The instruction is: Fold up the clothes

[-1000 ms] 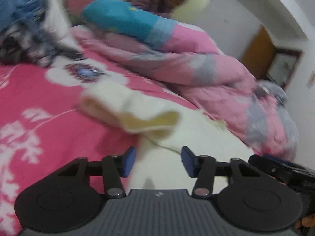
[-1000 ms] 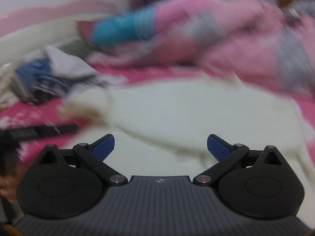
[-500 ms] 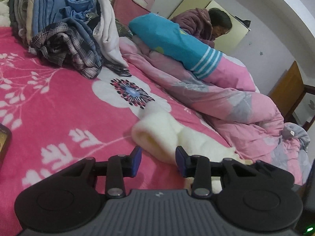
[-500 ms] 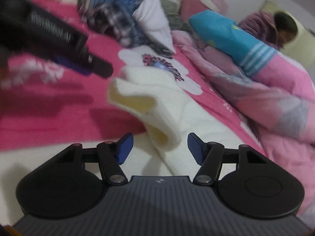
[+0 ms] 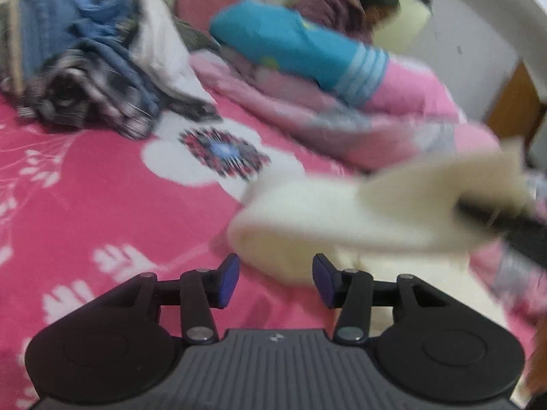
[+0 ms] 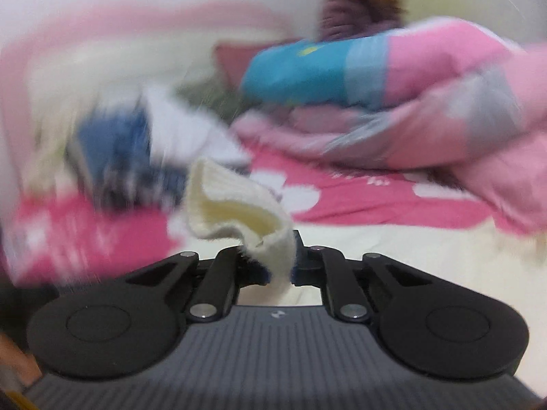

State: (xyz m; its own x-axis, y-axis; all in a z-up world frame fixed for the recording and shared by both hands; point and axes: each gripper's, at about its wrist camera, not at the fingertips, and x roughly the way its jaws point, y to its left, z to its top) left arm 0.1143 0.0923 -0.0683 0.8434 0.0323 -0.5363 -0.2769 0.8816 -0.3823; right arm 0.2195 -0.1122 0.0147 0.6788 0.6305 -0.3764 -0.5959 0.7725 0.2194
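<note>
A cream knitted sweater (image 5: 328, 212) lies on the pink floral bedsheet (image 5: 102, 205). In the right wrist view my right gripper (image 6: 278, 275) is shut on the sweater's ribbed sleeve cuff (image 6: 236, 208) and holds it above the sweater's body (image 6: 393, 259). In the left wrist view the lifted sleeve stretches to the right, where the right gripper (image 5: 506, 222) shows as a dark blur. My left gripper (image 5: 275, 280) is open and empty, just short of the sweater's near edge.
A pile of blue, plaid and white clothes (image 5: 89, 65) sits at the back left of the bed. A pink quilt (image 5: 376, 116) with a blue pillow (image 5: 294, 51) lies along the far side. A person (image 5: 359, 7) sits behind it.
My right gripper has closed on the sleeve cuff and lifted it off to the right. My left gripper has opened a little wider and stayed near the sweater's edge.
</note>
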